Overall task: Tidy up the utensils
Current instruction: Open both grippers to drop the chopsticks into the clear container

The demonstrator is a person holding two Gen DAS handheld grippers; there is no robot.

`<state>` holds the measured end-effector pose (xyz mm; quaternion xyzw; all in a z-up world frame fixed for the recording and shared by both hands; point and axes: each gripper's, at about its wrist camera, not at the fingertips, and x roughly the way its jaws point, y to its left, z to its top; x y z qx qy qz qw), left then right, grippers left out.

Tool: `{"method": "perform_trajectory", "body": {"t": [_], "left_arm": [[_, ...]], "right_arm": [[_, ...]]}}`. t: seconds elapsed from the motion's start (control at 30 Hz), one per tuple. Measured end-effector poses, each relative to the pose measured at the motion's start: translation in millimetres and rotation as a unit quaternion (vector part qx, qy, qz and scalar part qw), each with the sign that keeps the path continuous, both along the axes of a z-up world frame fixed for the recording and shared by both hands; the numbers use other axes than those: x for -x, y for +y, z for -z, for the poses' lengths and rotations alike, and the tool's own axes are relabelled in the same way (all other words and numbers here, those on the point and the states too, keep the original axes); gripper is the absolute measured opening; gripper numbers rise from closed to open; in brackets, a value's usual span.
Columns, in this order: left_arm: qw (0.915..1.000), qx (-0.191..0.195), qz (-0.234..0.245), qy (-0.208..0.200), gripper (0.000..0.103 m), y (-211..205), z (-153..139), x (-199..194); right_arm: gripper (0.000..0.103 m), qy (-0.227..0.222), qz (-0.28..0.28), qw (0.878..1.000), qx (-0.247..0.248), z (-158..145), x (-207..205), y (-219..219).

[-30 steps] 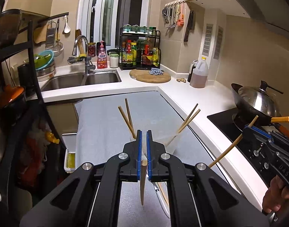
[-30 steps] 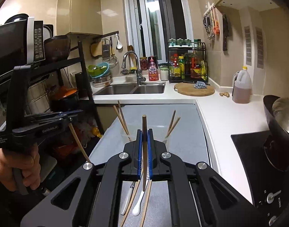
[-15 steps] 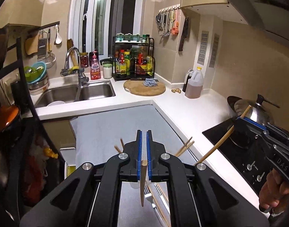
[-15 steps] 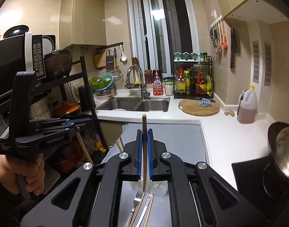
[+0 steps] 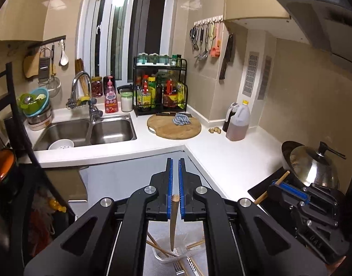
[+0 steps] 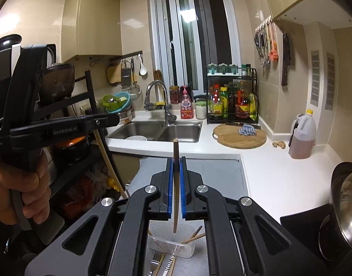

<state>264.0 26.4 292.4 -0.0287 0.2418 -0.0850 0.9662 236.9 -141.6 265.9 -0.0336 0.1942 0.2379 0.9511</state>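
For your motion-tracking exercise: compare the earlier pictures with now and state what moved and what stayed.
Both claws rose, so the clear container dropped low in both views. Unchanged: left claw grips its chopstick, right claw grips its chopstick.

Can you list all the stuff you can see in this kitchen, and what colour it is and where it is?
chopsticks: two held, tan wood, one in each gripper, hanging over the tub
tub: one, clear plastic, on the grey mat, with more chopsticks leaning inside
fork: one, silver, on the mat in front of the tub
sink: one, steel, two bowls, back left
cutting board: one, round wood, by the bottle rack
jug: one, brown liquid, yellow cap, right corner
wok: one, dark with a steel lid, on the stove
left gripper: black with blue pads, shut on a chopstick
right gripper: black with blue pads, shut on a chopstick
hand: one, holding the left gripper's handle
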Motion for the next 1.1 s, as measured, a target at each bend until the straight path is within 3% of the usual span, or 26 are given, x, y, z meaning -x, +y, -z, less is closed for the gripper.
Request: {"method": "perform_trajectory", "body": {"t": [0.27, 0.53, 0.63, 0.67, 0.73, 0.97, 1.1], "left_arm": [[0.9978, -0.015, 0.008, 0.063, 0.005, -11.5, 68.2, -33.4], [0.9950, -0.049, 0.014, 0.086, 0.005, -26.3, 97.5, -40.9], [0.9947, -0.059, 0.010, 0.083, 0.010, -30.9, 96.3, -36.9], [0.9948, -0.062, 0.009, 0.080, 0.014, -32.1, 94.3, -34.6], [0.9955, -0.064, 0.007, 0.070, 0.029, -32.8, 88.4, -28.7], [0.9971, -0.058, -0.004, 0.050, 0.035, -30.2, 69.8, -2.7], [0.9984, -0.047, -0.017, 0.027, 0.046, -20.2, 60.7, 26.7]], "right_arm": [[0.005, 0.039, -0.005, 0.999, 0.018, 52.0, -28.8, 8.0], [0.009, 0.058, -0.004, 0.998, 0.028, 80.9, -35.6, 9.8], [0.011, 0.059, 0.003, 0.998, 0.028, 82.0, -34.1, 7.9], [0.017, 0.059, 0.005, 0.998, 0.027, 81.4, -32.9, 6.8], [0.025, 0.053, 0.008, 0.998, 0.026, 78.3, -28.5, 4.8], [0.025, 0.031, 0.022, 0.999, 0.025, 63.4, -6.1, -2.8], [0.026, 0.011, 0.033, 0.999, 0.018, 55.2, 16.9, -12.4]]}}
